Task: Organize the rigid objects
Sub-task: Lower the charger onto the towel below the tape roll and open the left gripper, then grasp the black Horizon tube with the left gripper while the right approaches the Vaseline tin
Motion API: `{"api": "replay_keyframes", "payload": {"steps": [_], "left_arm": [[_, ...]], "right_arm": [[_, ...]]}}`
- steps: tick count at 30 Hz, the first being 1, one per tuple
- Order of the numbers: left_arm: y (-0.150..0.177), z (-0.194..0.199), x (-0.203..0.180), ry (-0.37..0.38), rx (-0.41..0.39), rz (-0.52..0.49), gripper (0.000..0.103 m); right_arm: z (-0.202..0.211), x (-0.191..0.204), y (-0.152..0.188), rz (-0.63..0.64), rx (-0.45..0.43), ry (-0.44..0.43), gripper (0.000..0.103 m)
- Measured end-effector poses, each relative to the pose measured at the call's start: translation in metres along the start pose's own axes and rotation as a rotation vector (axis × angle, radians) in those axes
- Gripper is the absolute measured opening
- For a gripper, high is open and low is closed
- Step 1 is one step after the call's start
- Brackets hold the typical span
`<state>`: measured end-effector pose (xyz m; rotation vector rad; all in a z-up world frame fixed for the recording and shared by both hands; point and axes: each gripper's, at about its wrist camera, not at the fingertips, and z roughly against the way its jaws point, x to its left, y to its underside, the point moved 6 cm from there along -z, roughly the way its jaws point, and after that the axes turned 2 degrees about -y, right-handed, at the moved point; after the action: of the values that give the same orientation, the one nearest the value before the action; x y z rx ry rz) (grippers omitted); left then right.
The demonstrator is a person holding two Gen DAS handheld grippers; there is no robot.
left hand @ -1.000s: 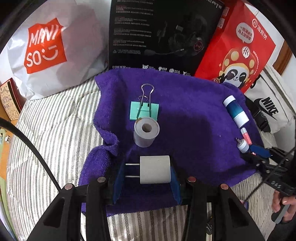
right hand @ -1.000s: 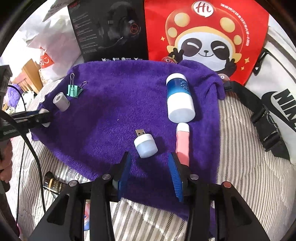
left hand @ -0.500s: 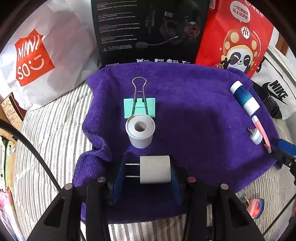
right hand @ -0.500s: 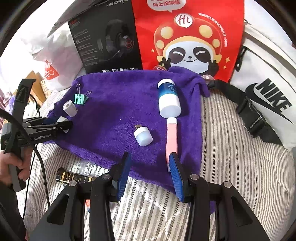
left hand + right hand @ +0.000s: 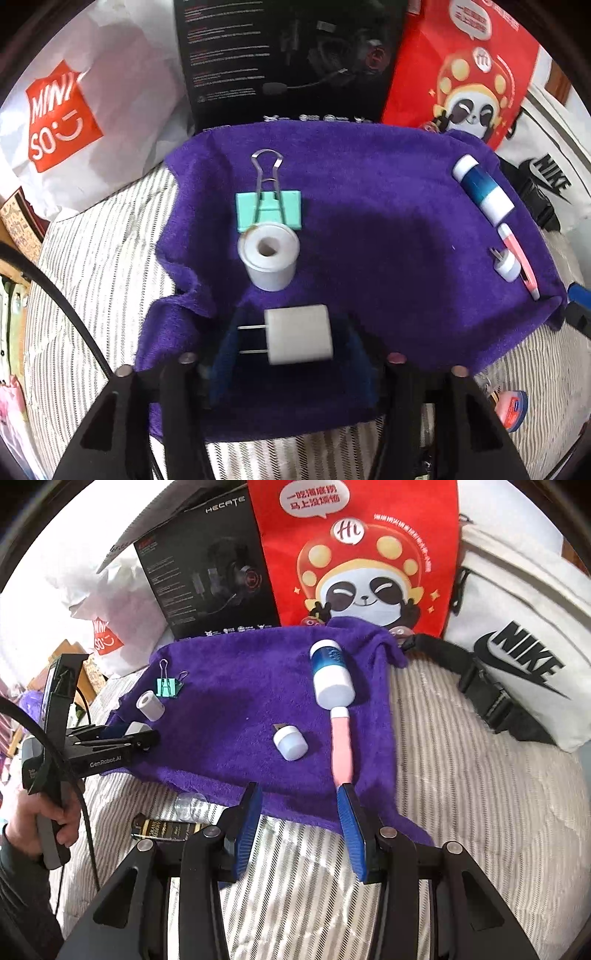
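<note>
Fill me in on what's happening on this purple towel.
A person holding a claw in each hand is lining up small things on the purple towel. The left claw is opening around a white wall charger, set down in a column with the white tape roll and green binder clip. The right claw hangs open and empty near the pink tube, small USB plug and blue-and-white bottle.

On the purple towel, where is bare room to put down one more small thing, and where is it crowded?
The widest bare patch is the towel's middle, between the tape roll and the blue bottle. The left column is crowded: clip, roll and charger sit close together. The right edge is tight too: bottle, pink pen, small USB plug.
</note>
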<state>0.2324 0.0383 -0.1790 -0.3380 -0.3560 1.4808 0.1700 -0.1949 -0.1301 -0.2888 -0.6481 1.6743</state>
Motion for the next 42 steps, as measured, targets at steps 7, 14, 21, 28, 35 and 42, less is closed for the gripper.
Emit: {"api": "replay_keyframes", "payload": {"steps": [7, 14, 21, 28, 35, 42], "left_arm": [[0.005, 0.007, 0.002, 0.022, 0.024, 0.053, 0.06], [0.018, 0.043, 0.0, 0.026, -0.024, 0.052, 0.06], [0.039, 0.074, -0.019, 0.054, -0.05, -0.005, 0.06], [0.066, 0.065, -0.051, 0.072, -0.004, -0.085, 0.06], [0.087, 0.063, -0.057, 0.172, 0.022, -0.028, 0.06], [0.083, 0.053, -0.063, 0.152, 0.042, 0.01, 0.06]], "right_arm": [[0.018, -0.004, 0.008, -0.028, -0.017, 0.001, 0.043], [0.031, 0.001, 0.013, -0.03, -0.035, -0.008, 0.043], [0.036, 0.011, 0.02, -0.009, -0.032, -0.013, 0.044], [0.04, 0.014, 0.028, 0.008, -0.031, -0.005, 0.044], [0.044, 0.004, 0.037, -0.013, -0.03, 0.004, 0.044], [0.041, 0.001, 0.041, -0.016, -0.017, -0.005, 0.044]]}}
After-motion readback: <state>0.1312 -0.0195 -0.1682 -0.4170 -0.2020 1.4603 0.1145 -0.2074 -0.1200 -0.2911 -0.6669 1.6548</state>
